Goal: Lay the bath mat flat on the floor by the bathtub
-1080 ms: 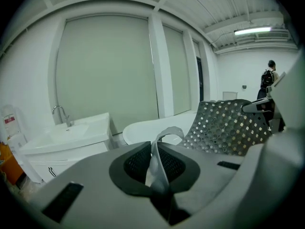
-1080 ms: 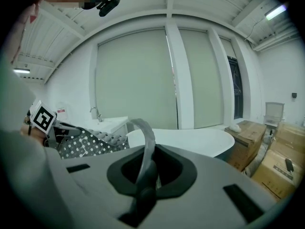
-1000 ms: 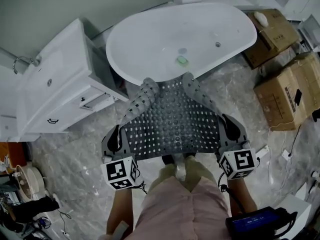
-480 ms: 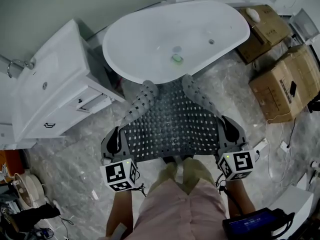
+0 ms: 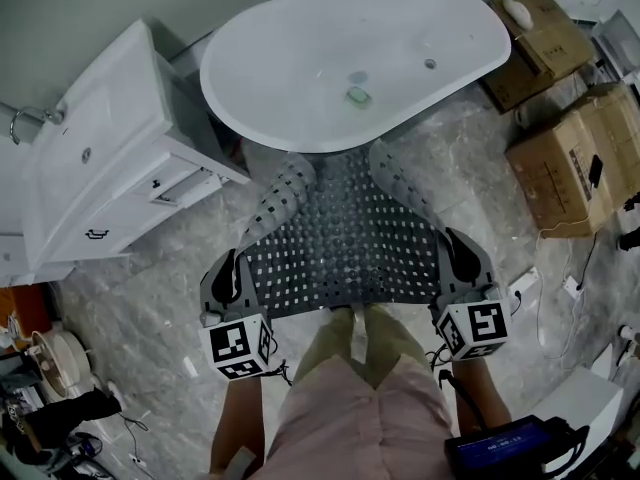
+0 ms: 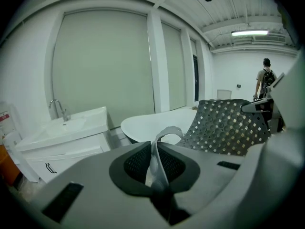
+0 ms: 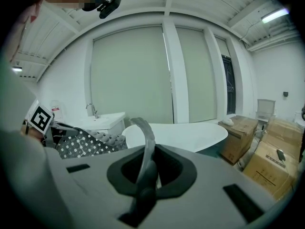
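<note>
A dark grey perforated bath mat (image 5: 345, 238) hangs stretched between both grippers over the marble floor, just in front of the white oval bathtub (image 5: 300, 58). Its two far corners curl up close to the tub's rim. My left gripper (image 5: 228, 278) is shut on the mat's near left edge, and my right gripper (image 5: 462, 260) is shut on the near right edge. In the left gripper view a thin mat edge stands pinched in the left gripper (image 6: 153, 161), with the mat (image 6: 224, 128) spreading right. In the right gripper view the right gripper (image 7: 145, 166) pinches the edge the same way, with the mat (image 7: 83, 144) at left.
A white vanity with a sink (image 5: 90, 168) stands left of the tub. Cardboard boxes (image 5: 570, 158) sit at the right, with cables and a power strip (image 5: 520, 288) on the floor. The person's feet (image 5: 350, 323) are under the mat's near edge. A distant person (image 6: 263, 80) stands far off.
The mat's far corners have come a little nearer to the tub's rim and spread slightly. Both grippers keep their hold at about the same height.
</note>
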Motion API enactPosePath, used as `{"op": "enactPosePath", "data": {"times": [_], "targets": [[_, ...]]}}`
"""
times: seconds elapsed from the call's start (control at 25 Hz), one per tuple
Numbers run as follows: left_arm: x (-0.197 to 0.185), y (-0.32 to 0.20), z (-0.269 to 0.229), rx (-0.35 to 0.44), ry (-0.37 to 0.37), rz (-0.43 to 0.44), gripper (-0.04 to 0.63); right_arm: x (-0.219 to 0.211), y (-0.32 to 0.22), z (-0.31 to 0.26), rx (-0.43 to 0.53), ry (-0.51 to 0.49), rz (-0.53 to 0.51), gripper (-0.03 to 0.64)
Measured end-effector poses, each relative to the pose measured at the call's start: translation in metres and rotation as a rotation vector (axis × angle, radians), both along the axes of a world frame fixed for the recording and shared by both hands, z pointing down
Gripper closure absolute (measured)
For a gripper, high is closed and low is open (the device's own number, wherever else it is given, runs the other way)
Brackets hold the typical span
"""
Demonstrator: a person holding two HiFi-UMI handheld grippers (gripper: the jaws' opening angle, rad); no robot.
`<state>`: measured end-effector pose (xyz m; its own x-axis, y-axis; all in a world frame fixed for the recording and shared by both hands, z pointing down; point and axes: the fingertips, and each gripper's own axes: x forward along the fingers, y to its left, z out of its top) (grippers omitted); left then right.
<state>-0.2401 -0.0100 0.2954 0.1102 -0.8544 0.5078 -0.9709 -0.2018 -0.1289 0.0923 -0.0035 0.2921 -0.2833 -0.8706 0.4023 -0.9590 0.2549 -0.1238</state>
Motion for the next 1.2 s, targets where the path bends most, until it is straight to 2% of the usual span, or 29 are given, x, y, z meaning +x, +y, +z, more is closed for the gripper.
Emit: {"op": "enactPosePath", "data": {"times": [0.36, 1.2], "targets": [[0.009, 0.008, 0.020, -0.039, -0.015, 0.000, 0.555, 0.009, 0.009, 0.020, -0.039, 0.002, -0.012, 0.589], [0.004, -0.001, 0.094, -0.124, -0.027, 0.010, 0.555, 0.002, -0.007, 0.087, -0.104, 0.023, -0.040, 0.589]]}}
